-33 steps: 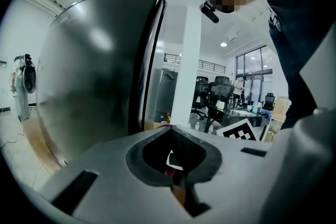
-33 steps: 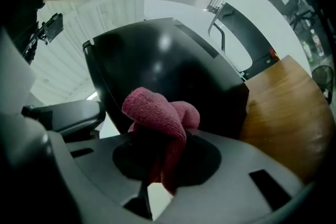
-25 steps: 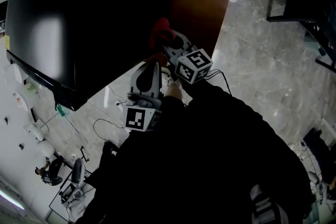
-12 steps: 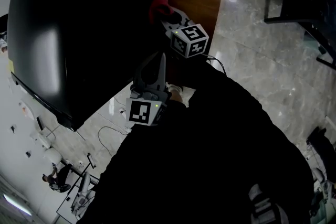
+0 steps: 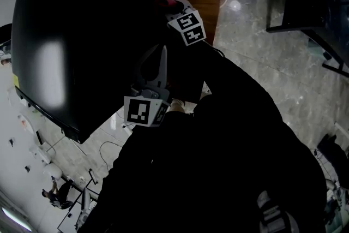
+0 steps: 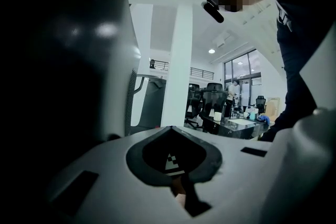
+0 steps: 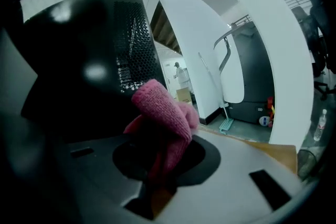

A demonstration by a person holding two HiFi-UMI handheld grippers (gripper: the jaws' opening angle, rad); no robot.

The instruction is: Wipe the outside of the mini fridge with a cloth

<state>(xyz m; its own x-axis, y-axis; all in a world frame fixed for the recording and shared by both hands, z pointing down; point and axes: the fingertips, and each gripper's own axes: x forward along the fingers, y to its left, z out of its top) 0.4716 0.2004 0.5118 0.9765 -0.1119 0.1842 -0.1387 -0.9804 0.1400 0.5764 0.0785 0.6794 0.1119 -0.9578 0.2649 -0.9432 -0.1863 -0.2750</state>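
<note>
Your right gripper (image 5: 172, 4) pinches the pink cloth (image 7: 163, 107) at the black mini fridge's (image 5: 76, 24) far right side. The left gripper (image 5: 162, 56) has its jaws pressed together, empty. Wiping looks underway; next, drag the cloth along that side.

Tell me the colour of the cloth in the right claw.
Pink. The cloth shows best in the right gripper view.
</note>
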